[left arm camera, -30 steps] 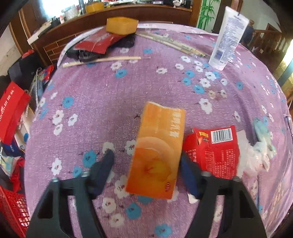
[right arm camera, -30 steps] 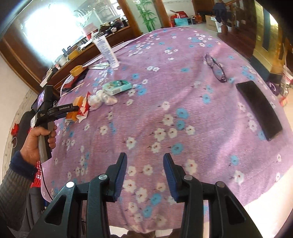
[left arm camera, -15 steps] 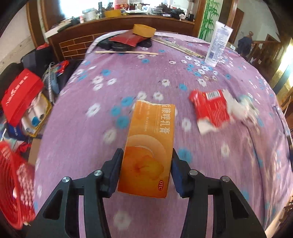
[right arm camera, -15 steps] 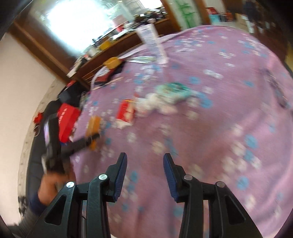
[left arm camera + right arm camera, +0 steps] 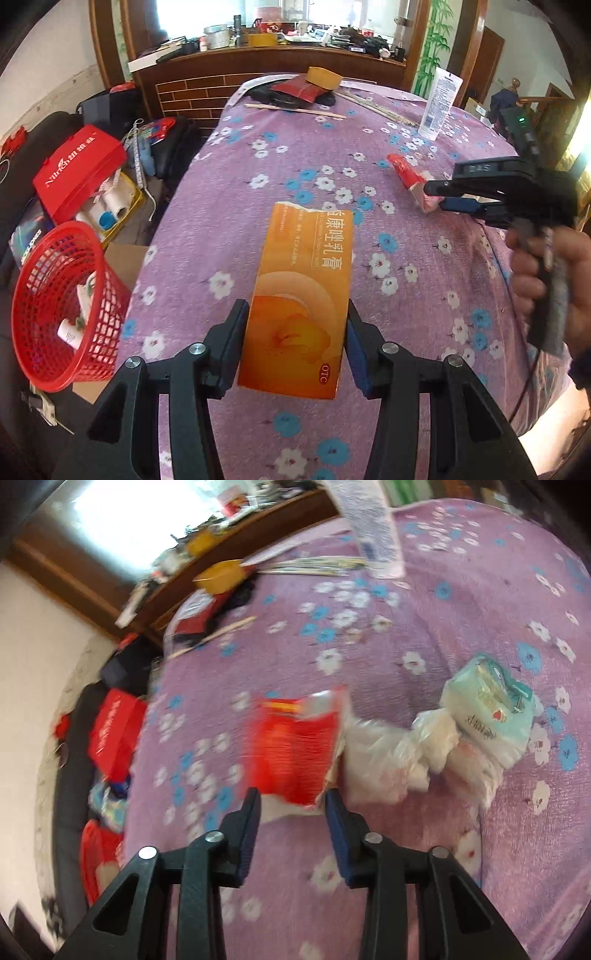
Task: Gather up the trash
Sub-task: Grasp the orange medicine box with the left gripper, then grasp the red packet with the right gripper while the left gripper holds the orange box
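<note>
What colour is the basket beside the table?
Red, seen best in the left wrist view.

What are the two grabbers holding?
The left gripper pinches the orange box by the long sides of its near end. The right gripper holds nothing; its open jaws straddle the red wrapper.

A white tube [image 5: 441, 101] is standing upright near the far right edge of the purple floral cloth [image 5: 236, 229]. A yellow box [image 5: 324, 76] is lying on a red packet [image 5: 295, 89] at the cloth's far edge, with a wooden stick [image 5: 295, 110] just in front. A red box [image 5: 79, 168] is sitting off the cloth's left edge.
</note>
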